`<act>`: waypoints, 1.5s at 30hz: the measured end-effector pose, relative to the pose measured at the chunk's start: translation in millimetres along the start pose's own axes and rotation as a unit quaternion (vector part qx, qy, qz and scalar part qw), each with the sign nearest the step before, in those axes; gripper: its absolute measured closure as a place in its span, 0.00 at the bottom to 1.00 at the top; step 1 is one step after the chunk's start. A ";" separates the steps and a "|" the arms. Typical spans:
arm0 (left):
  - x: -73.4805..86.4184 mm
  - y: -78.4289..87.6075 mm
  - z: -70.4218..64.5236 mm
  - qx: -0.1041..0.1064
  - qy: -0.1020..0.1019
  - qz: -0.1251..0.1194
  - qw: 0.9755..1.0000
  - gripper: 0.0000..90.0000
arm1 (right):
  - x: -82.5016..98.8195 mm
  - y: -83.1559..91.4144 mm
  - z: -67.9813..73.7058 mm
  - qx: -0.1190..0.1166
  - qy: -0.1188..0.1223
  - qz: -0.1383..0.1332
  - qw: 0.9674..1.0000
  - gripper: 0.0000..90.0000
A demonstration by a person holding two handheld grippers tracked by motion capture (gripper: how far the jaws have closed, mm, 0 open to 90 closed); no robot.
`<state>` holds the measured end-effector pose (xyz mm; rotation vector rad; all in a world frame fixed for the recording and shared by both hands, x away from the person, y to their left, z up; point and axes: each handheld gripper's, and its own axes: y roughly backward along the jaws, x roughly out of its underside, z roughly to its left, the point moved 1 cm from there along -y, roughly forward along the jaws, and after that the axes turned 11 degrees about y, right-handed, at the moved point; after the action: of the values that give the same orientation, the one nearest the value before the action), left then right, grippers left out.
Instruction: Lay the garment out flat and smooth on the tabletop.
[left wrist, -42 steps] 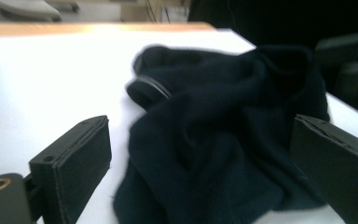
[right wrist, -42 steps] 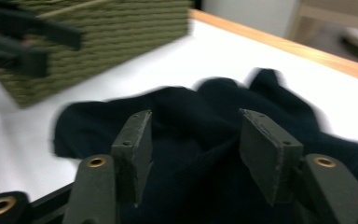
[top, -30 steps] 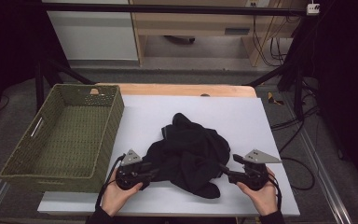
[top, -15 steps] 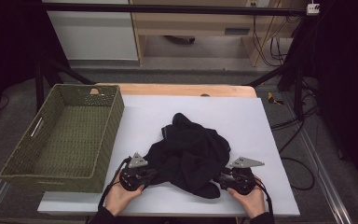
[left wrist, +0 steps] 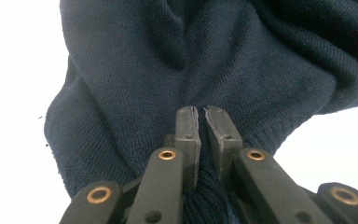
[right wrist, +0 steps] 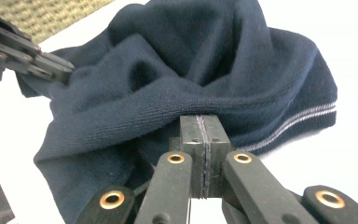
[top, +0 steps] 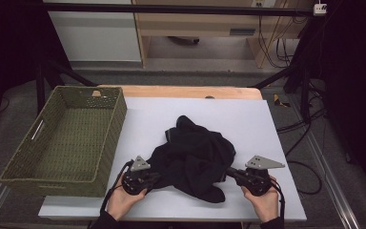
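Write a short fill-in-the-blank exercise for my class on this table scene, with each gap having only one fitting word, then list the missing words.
1. The dark knit garment lies crumpled on the ____ table sheet.
2. The woven basket beside it is ____ in colour.
3. The left gripper has its jaws ____ on the garment's fabric.
4. The right gripper pinches the garment's other ____.

Missing words: white; green; shut; edge

Dark navy knitted garment [top: 193, 160], crumpled, its shape hidden in its own folds.
Both gripper views crop the garment at their edges; the fold hides whether the right gripper [right wrist: 200, 122] has pinched fabric.
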<state>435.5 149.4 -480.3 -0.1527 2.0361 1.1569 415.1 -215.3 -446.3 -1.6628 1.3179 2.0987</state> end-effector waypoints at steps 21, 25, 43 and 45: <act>-0.1 0.5 0.3 0.002 0.001 -0.001 1.000 0.93 | 19.2 -32.0 -1.9 0.003 -0.016 0.059 0.998 0.96; -0.3 0.7 0.6 0.002 0.000 -0.001 1.000 0.93 | 12.2 -20.1 -1.2 0.006 0.003 0.044 0.999 0.98; -0.7 4.2 3.4 0.008 0.010 -0.013 1.000 0.90 | -78.2 -9.3 23.4 -0.013 0.088 -0.047 0.995 0.98; -0.8 4.7 3.8 0.009 0.009 -0.012 1.000 0.90 | -86.2 -23.3 27.1 -0.020 0.094 -0.039 0.995 0.98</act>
<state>436.0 154.9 -477.6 -0.1781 2.0534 1.1269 441.7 -149.6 -385.6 -1.9366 1.2461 1.9778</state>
